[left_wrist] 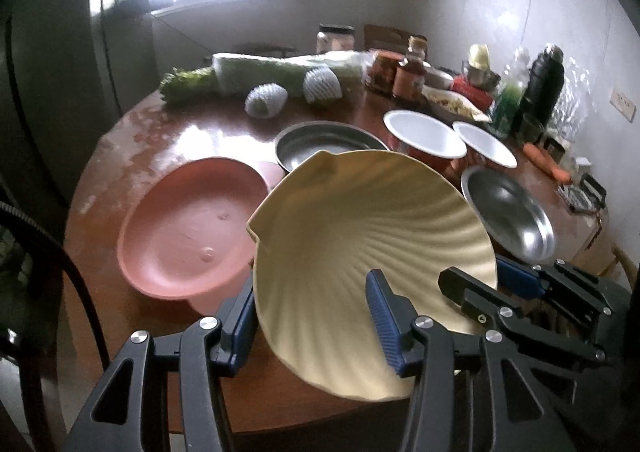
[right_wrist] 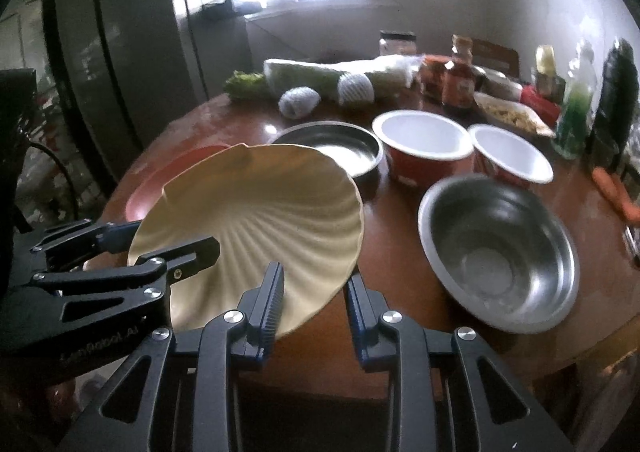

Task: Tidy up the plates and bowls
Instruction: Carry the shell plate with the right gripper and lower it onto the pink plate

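Fingers of both grippers clamp the yellow shell plate [left_wrist: 360, 228].
Left gripper [left_wrist: 316, 316] and right gripper [right_wrist: 314, 302] grip opposite rims, holding it tilted above the counter [right_wrist: 400, 252], partly over the pink plate [left_wrist: 188, 224].

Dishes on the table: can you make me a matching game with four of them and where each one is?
Things:
1. shell plate
2. pink plate
3. steel bowl
4. carrot

Places:
A. flat on the table, left of the shell plate
B. by the table's right edge
C. tilted in the air, held by both tongs
D. on the table, just right of the shell plate

Pairs: 1-C, 2-A, 3-D, 4-B
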`<state>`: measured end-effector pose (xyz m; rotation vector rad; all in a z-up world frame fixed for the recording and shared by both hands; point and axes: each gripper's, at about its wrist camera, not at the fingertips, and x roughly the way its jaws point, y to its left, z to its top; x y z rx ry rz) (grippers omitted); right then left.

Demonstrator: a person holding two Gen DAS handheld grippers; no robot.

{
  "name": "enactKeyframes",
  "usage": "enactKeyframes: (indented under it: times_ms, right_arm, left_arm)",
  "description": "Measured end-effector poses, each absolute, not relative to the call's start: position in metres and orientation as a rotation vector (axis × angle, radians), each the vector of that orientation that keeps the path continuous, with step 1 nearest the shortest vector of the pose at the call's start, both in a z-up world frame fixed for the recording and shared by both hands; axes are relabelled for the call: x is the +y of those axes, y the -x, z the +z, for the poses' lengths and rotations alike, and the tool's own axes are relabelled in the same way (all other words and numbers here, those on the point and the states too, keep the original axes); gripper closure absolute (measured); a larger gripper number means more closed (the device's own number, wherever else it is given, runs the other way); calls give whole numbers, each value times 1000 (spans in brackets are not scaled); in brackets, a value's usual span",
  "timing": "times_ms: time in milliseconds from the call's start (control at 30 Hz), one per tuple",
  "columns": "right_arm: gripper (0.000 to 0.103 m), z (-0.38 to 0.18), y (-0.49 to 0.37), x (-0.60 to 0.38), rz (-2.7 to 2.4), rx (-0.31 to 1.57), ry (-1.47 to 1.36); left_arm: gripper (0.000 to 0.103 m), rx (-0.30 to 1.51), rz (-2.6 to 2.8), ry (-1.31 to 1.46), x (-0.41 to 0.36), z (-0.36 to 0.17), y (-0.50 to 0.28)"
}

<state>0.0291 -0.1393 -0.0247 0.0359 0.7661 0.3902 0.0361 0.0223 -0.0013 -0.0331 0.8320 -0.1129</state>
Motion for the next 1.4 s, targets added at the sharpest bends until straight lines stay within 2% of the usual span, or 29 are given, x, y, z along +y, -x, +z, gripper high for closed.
enactKeyframes:
  times_ms: [767, 1400]
  right_arm:
    - [72, 47, -74, -43, 574, 586, 53]
    - [72, -4, -122, -14, 629, 707, 97]
  left_arm:
    - [51, 715, 77, 87, 118, 57, -48]
    - [52, 861, 131, 102, 129, -7, -76]
